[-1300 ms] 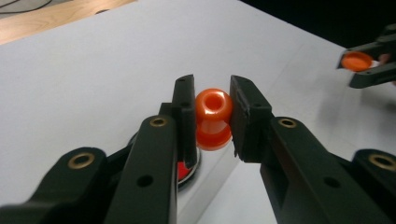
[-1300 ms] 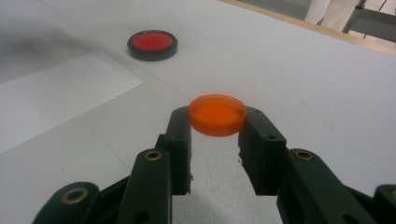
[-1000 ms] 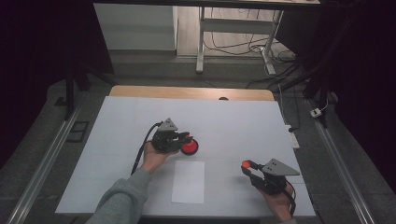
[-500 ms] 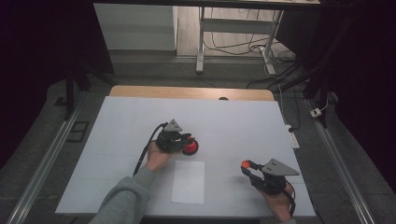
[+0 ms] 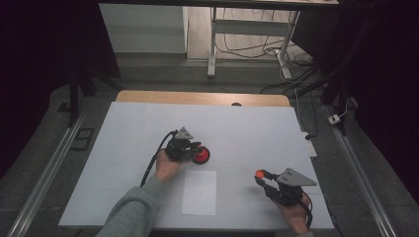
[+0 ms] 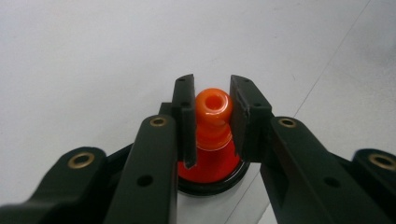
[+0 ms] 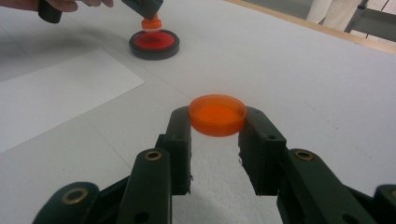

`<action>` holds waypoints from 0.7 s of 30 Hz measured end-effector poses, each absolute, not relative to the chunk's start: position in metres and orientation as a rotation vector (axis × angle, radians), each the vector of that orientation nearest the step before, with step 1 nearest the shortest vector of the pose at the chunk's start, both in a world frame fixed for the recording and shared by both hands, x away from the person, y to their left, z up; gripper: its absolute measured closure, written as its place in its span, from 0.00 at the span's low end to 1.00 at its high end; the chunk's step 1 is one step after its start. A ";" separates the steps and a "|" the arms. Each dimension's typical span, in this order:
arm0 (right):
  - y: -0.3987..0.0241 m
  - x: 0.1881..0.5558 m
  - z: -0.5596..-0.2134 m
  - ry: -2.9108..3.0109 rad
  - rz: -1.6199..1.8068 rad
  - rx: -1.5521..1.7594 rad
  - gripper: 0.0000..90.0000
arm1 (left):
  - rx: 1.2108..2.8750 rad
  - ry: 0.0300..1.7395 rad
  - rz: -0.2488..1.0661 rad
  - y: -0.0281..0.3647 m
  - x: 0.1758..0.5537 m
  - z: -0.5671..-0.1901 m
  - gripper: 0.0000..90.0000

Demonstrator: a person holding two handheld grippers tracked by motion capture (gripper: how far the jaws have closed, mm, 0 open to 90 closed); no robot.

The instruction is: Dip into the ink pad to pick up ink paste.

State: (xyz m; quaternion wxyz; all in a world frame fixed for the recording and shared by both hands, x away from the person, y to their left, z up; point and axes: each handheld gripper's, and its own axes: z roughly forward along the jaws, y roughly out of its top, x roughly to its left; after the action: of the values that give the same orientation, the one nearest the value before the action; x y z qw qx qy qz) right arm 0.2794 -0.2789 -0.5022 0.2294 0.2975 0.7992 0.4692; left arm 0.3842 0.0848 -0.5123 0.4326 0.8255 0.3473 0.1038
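The work stands at the inking step. On the tabletop one sheet of paper lies just on the near side of the left hand-held gripper, unstamped. That hand-held gripper is clamped on the one orange stamp, pressed into the one red ink pad directly beneath its jaws. The right hand-held gripper grips the one orange lid between its tips. Next, likely: lift the stamp straight up and carry it over the paper.

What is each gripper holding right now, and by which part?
Left gripper clamps the orange stamp by its knob, over the red ink pad. Right gripper grips the orange lid by its rim.
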 end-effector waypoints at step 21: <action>-0.279 0.279 -0.502 2.200 1.285 0.818 0.72 | 2.099 0.870 0.270 0.081 0.385 -0.520 0.80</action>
State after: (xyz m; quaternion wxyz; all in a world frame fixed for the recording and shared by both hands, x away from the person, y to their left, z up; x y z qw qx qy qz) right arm 0.2792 -0.2791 -0.5022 0.2307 0.2974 0.7999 0.4674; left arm 0.3850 0.0809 -0.5197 0.4139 0.8351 0.3461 0.1074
